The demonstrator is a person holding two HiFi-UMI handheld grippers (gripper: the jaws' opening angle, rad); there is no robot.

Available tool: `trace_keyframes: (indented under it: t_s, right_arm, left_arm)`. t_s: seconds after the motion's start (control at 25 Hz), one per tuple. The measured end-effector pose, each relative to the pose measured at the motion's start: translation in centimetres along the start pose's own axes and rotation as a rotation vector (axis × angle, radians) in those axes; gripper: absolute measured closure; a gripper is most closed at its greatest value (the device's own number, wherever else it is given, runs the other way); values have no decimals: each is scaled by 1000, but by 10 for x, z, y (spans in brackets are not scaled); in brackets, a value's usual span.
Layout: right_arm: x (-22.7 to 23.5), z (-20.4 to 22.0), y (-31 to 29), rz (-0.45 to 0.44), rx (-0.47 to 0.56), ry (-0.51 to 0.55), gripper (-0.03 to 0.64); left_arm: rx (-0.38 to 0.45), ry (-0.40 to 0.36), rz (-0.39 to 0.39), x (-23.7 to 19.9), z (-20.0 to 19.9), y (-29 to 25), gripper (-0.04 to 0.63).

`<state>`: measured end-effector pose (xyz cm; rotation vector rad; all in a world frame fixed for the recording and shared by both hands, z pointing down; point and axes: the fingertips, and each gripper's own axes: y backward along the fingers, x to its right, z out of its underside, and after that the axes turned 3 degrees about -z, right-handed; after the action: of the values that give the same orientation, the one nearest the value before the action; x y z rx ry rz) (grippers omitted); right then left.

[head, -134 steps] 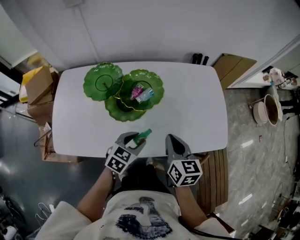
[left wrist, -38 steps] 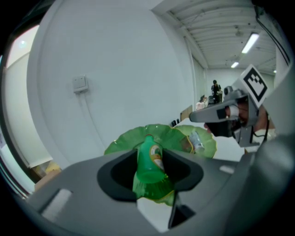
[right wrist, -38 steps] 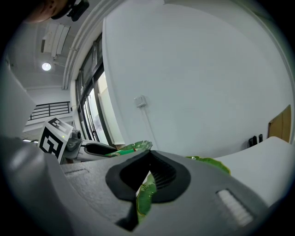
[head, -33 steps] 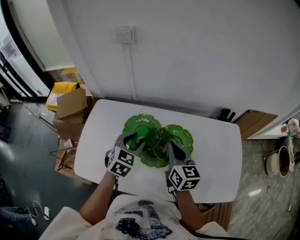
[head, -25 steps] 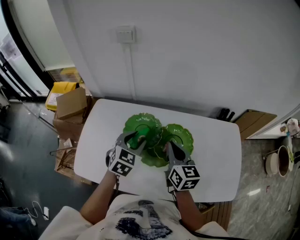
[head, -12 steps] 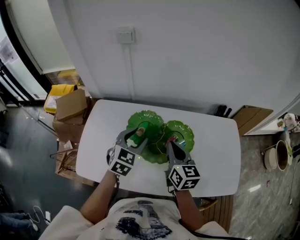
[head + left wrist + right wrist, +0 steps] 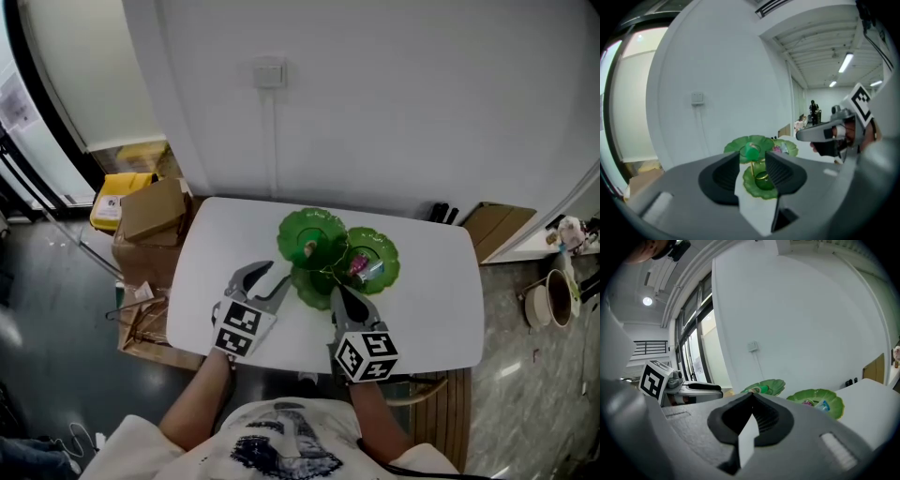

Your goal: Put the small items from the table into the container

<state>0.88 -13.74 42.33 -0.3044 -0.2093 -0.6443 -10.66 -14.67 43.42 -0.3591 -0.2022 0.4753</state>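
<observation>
Progress on the sorting looks close to finished, judging from the head view: the white desk [image 7: 225,253] shows no loose small item anywhere on its bare top. The container [image 7: 314,289], a green stand of three leaf-shaped dishes, sits toward the far edge of the desk, about midway along it. A green bottle [image 7: 307,249] lies in its rear left dish, and pink and blue pieces [image 7: 361,268] lie in its right dish; the front dish appears bare. The left gripper [image 7: 275,277] hovers over the desk between the near edge and the container, clear of the dishes, with its jaws partly apart and nothing between them; its own view shows only the stand and the bottle beyond the gap. The right gripper [image 7: 336,291] is just beside the container's front dish, its jaws pressed together on nothing. If anything is left to do, it is likely only to draw both grippers toward the near edge, though small items hidden under the hands cannot be ruled out.
</observation>
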Motion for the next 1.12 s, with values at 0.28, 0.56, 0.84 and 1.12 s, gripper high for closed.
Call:
trace_keyframes:
  t_s: [0.28, 0.56, 0.84, 1.12]
  right_arm:
    - [-65, 19, 19, 6, 9, 22, 618]
    - [-119, 33, 54, 39, 37, 55, 618]
    - [-161, 44, 90, 65, 55, 83, 618]
    - [-188, 57, 119, 74, 67, 90, 618]
  left_arm:
    - [48, 5, -3, -6, 23, 69, 430]
    - [97, 44, -7, -7, 47, 138, 494]
    - [162, 57, -35, -3, 62, 198, 604]
    - [179, 62, -40, 12, 74, 238, 604]
